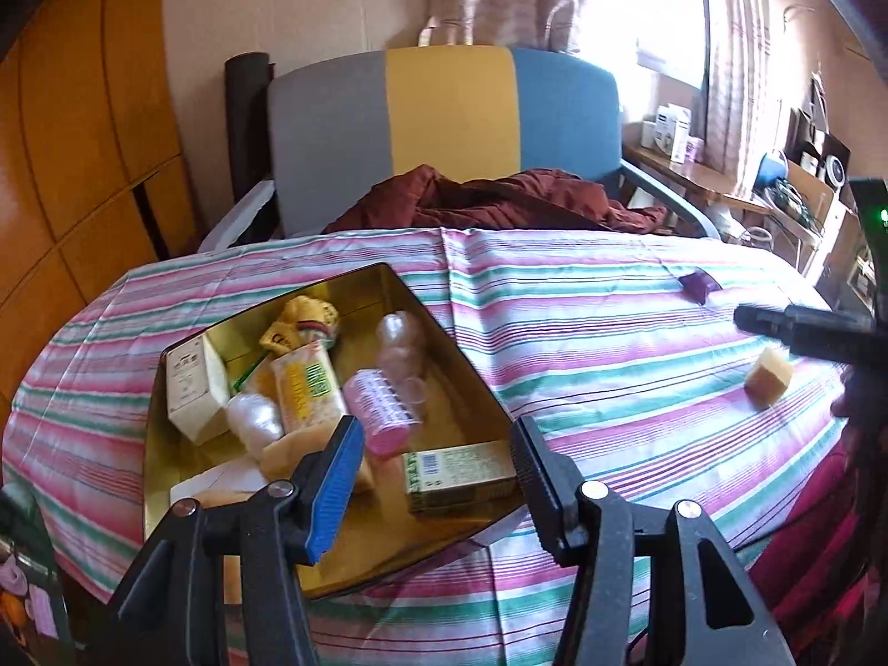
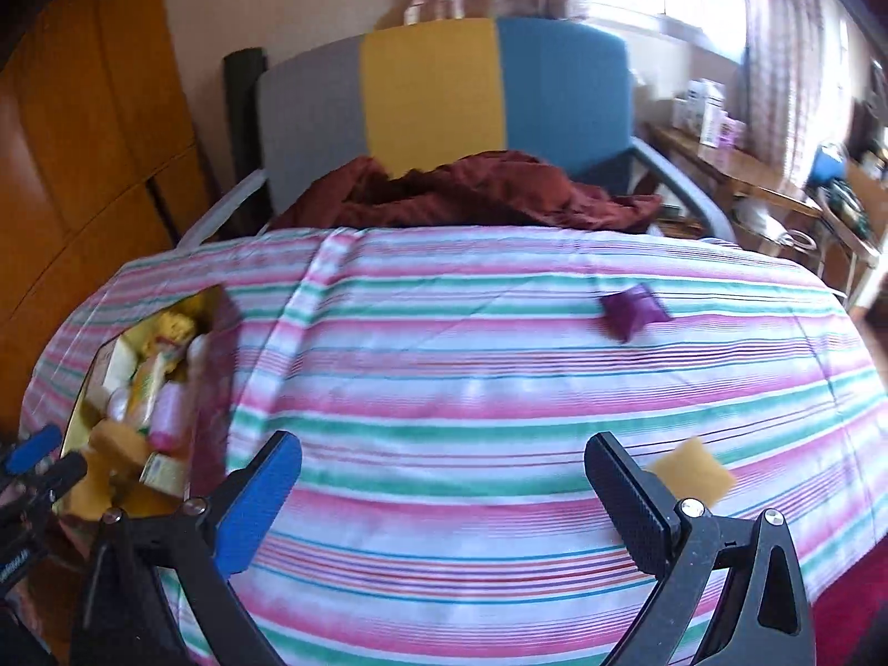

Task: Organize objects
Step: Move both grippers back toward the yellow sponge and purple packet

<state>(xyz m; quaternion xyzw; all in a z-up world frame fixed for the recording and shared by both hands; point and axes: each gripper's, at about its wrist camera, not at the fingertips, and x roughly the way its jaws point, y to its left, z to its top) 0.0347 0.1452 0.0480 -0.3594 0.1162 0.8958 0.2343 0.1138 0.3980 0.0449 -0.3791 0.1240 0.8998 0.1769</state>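
From my left wrist camera I look straight into the gold-lined rectangular metal tin (image 1: 183, 444) on the bench under its pink, green and white striped cloth (image 1: 610, 344). My left gripper (image 1: 433, 477) hangs over the tin's near edge, jaws partly apart with nothing between them. Only this view shows the contents clearly: a white carton (image 1: 194, 394), a pink ribbed roll (image 1: 383, 408), a green and gold box (image 1: 460, 477) and a clear plastic bottle (image 1: 399, 341).

The right wrist camera catches just a blurred sliver of the tin at far left. My right gripper (image 2: 444, 477) has jaws wide and empty above bare cloth. A tan sponge-like block (image 2: 696, 472) lies just beside its right jaw; a small purple packet (image 2: 632, 311) sits well beyond.
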